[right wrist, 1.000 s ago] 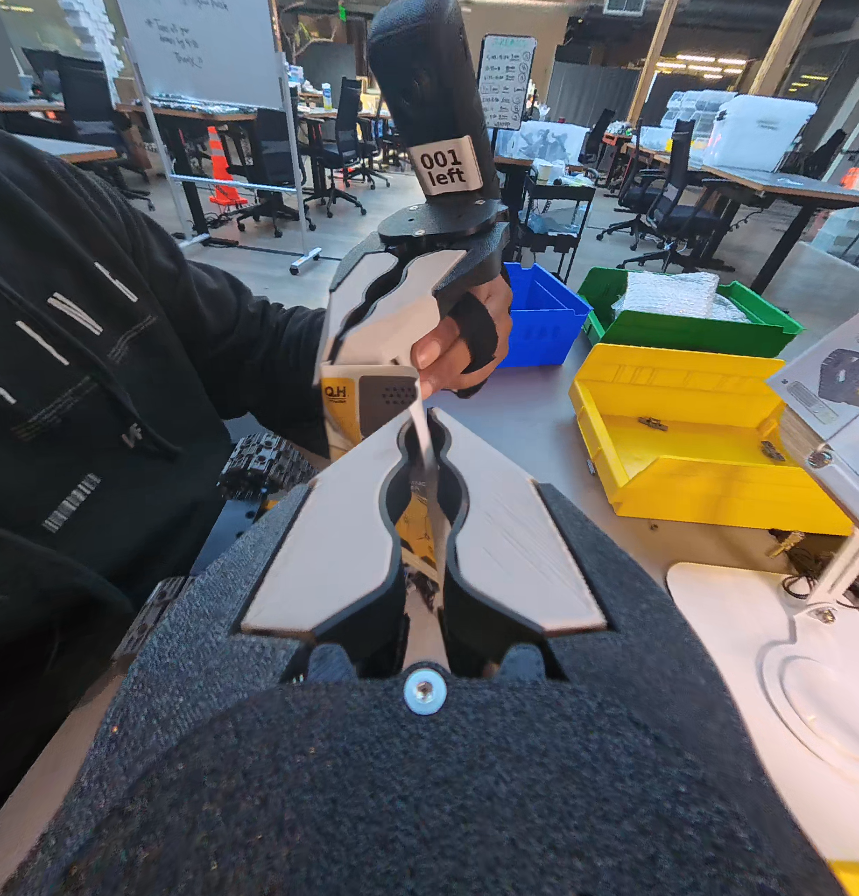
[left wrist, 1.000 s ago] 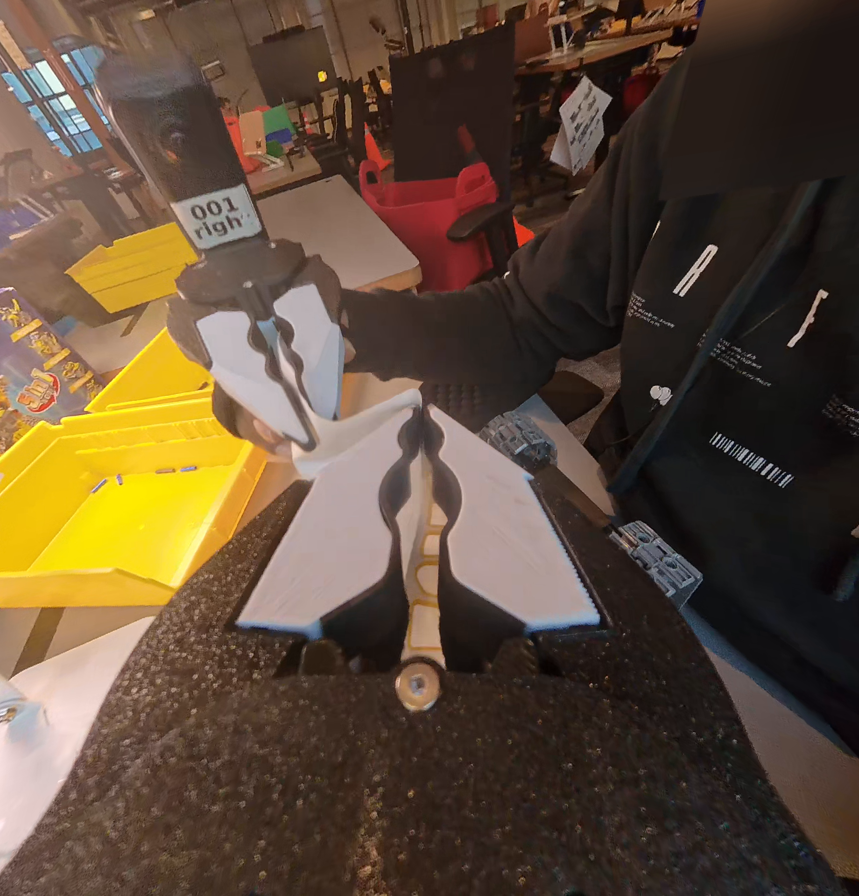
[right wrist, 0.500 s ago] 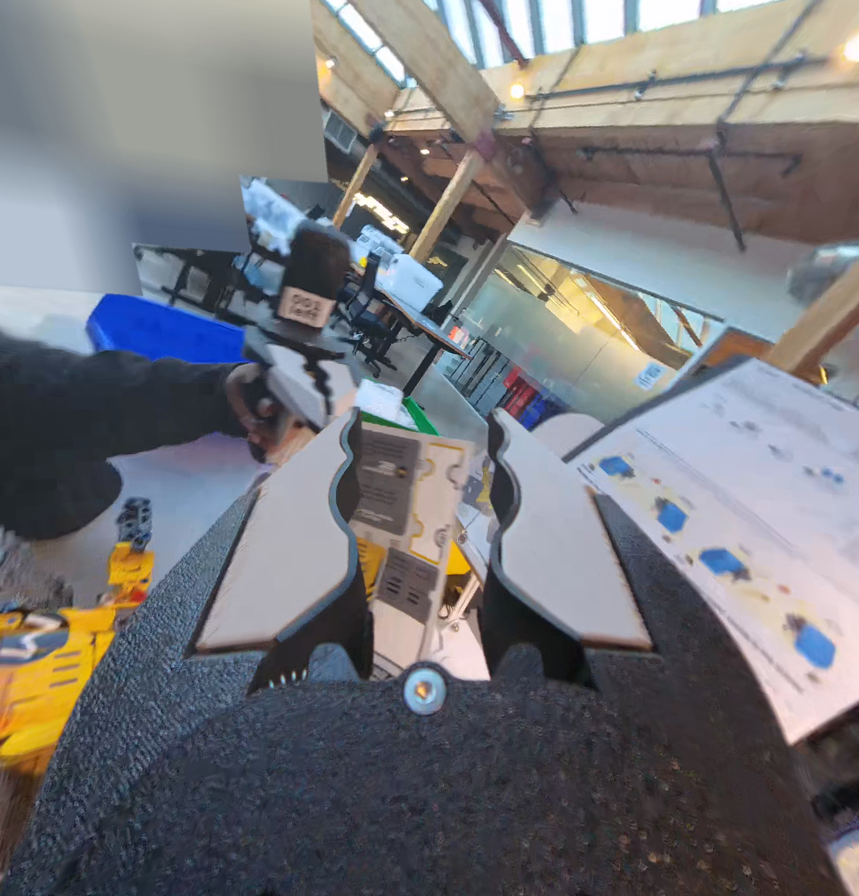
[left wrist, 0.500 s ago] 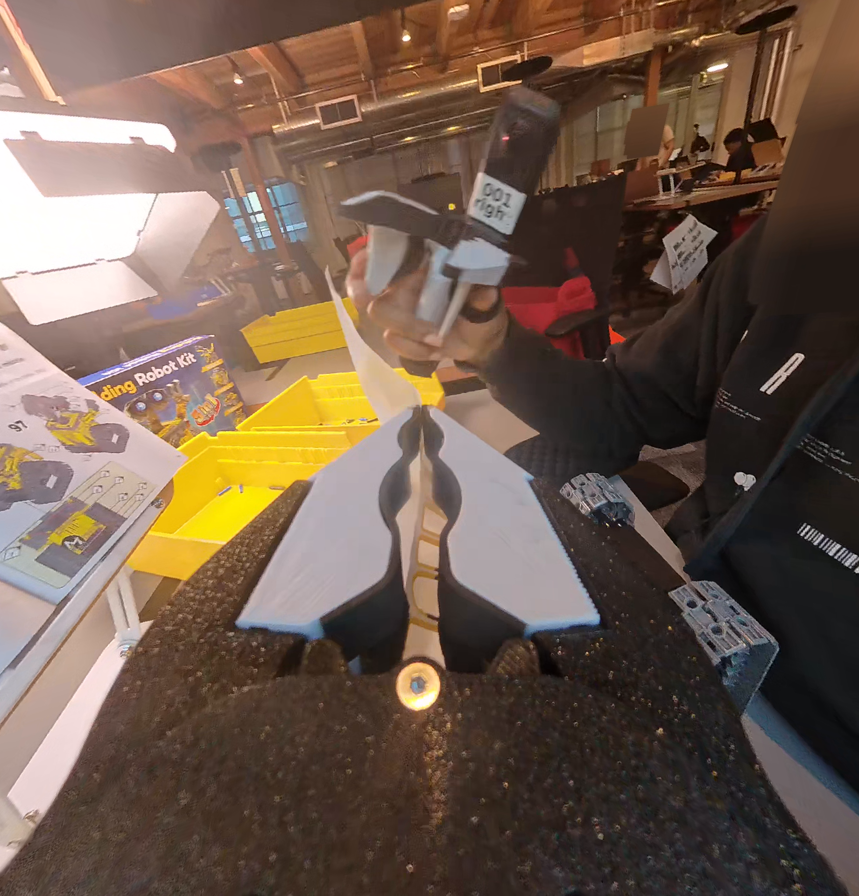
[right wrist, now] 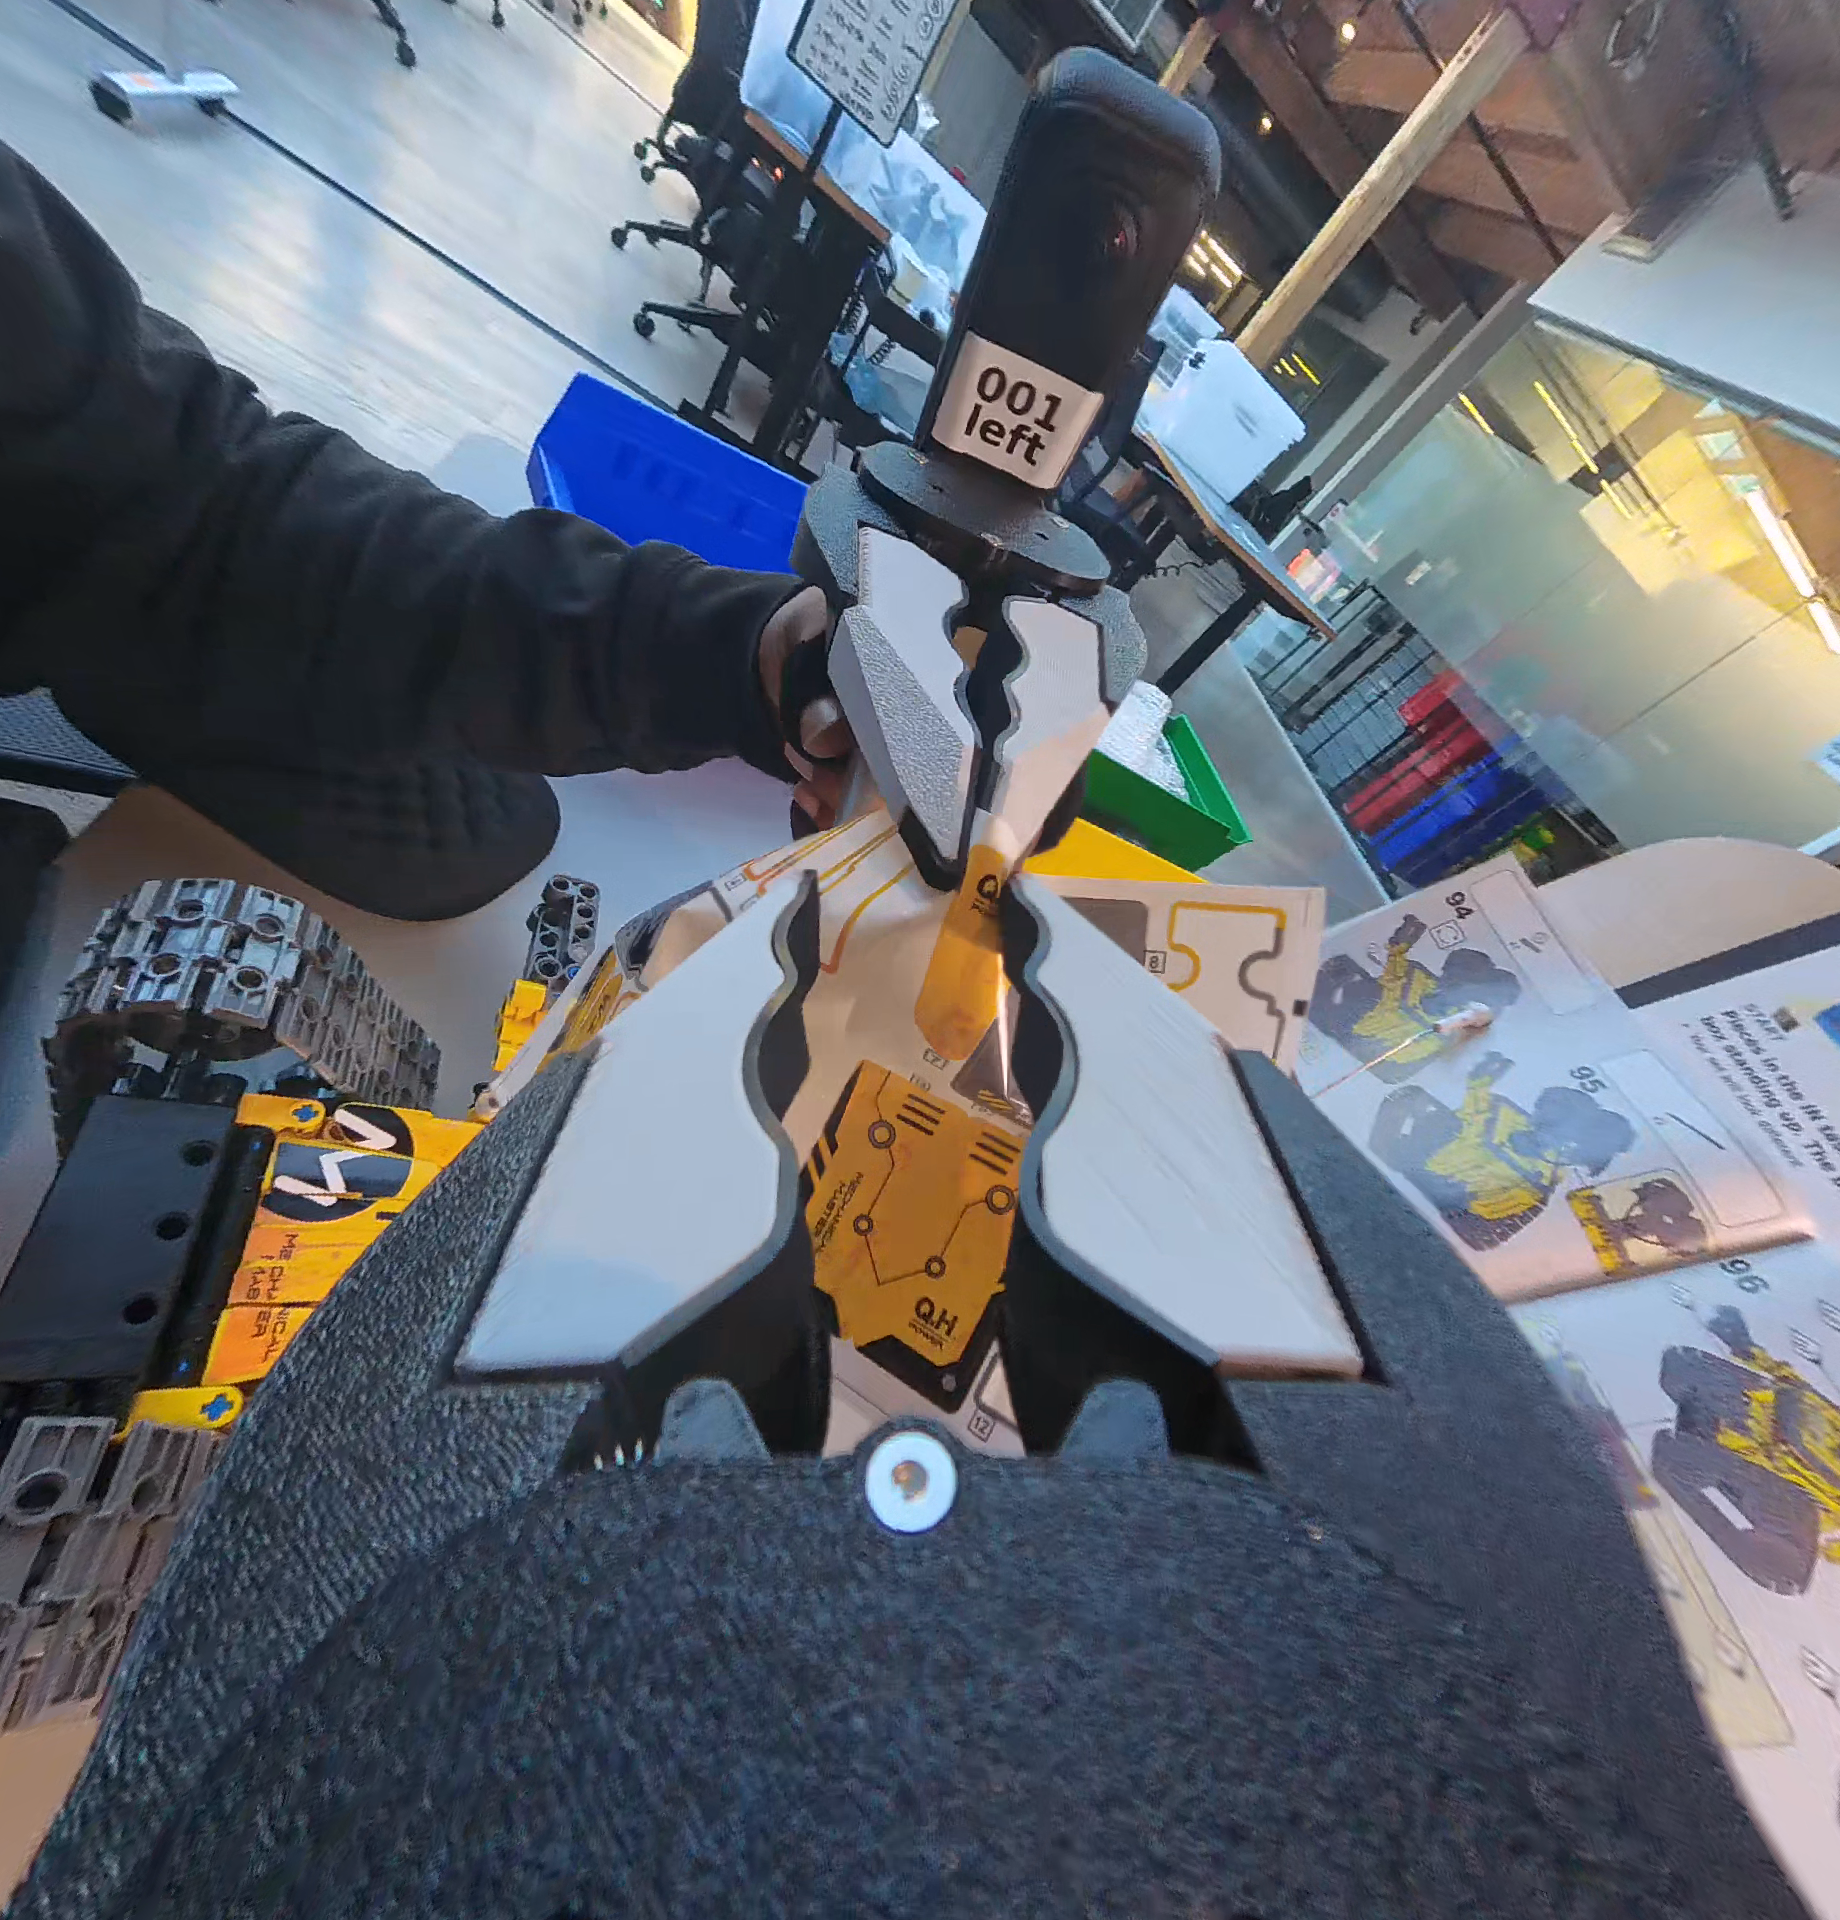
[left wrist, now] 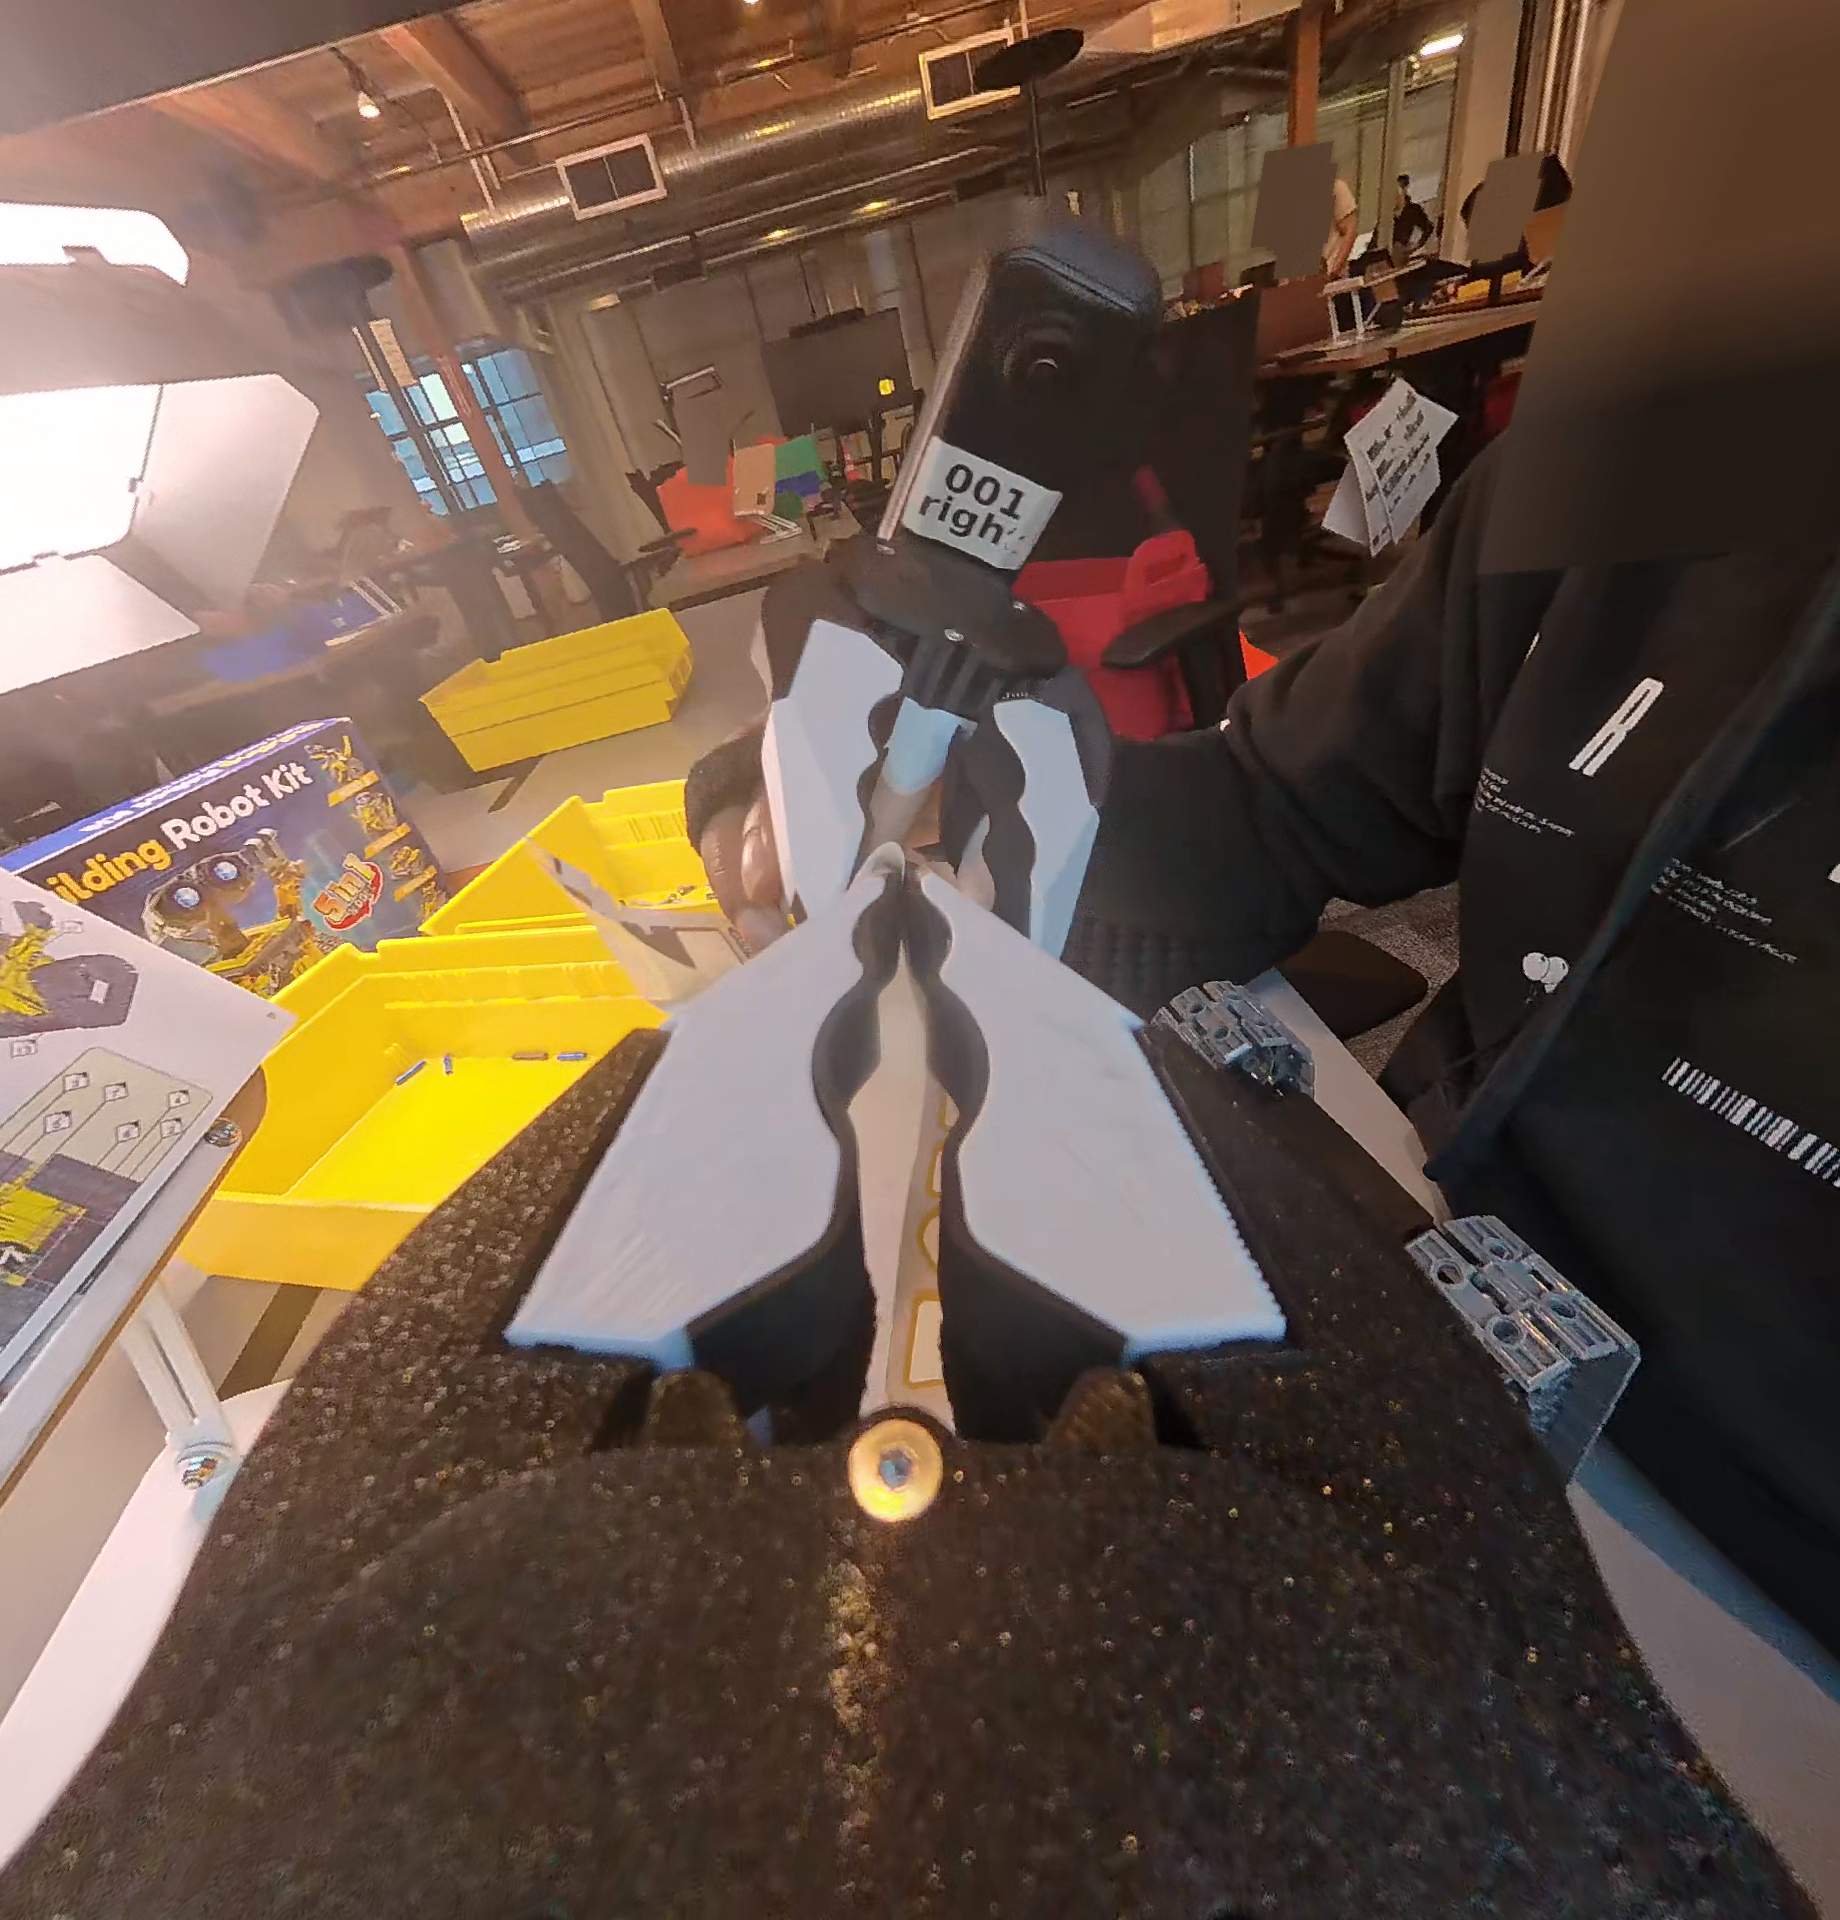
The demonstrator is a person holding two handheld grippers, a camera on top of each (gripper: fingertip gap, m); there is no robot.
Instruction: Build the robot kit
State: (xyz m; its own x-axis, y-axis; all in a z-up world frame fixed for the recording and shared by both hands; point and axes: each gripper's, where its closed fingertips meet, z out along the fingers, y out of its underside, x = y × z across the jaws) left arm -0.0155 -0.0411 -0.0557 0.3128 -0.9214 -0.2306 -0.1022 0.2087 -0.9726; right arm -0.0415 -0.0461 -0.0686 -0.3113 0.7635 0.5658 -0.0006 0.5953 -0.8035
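**Both tools at the sticker sheet**

Now my left tool (left wrist: 900,883) is clamped tight on the sticker sheet (right wrist: 926,1195), edge-on between its fingers. My right tool (right wrist: 911,894) stands wide, its fingers either side of that sheet, gripping nothing. Beside the sheet lie the open instruction booklet (right wrist: 1581,1122) and a yellow tracked model (right wrist: 303,1195); beyond it, a yellow bin (left wrist: 376,1122) on the surface (right wrist: 407,977).

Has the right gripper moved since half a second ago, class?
Yes. In the left wrist view, the right gripper has come closer to the left gripper, and sits lower against the yellow bins.
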